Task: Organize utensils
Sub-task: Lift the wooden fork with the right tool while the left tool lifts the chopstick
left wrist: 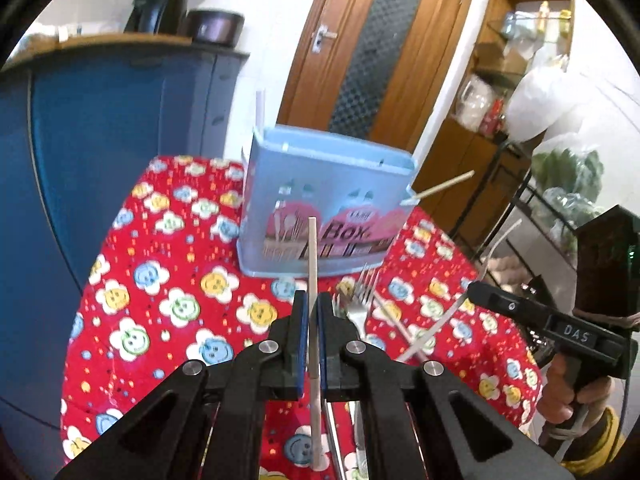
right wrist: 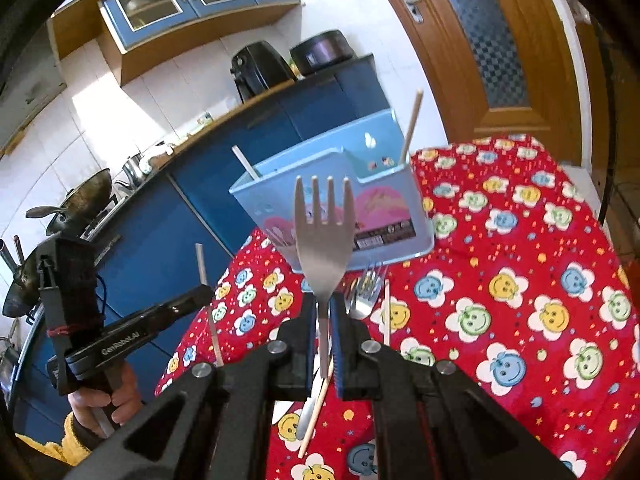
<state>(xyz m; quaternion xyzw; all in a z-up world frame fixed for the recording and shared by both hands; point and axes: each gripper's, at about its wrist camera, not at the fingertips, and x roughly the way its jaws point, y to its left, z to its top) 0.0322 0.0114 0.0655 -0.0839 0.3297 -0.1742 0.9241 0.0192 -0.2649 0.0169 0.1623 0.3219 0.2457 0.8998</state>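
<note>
Left hand-held gripper (left wrist: 312,312) clamps a white chopstick (left wrist: 312,252); right hand-held gripper (right wrist: 323,312) clamps a steel fork (right wrist: 323,236). Blue utensil box (left wrist: 320,216) on counter (left wrist: 160,280).

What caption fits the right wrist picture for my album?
Right gripper holds a fork up before the blue utensil box.

Utensil tally, both wrist views

Forks: three, one lifted (right wrist: 323,236), two lying together (right wrist: 365,294). Chopsticks: five seen, two in the one blue holder box (left wrist: 324,204), one lifted (left wrist: 312,264), two lying loose.
</note>
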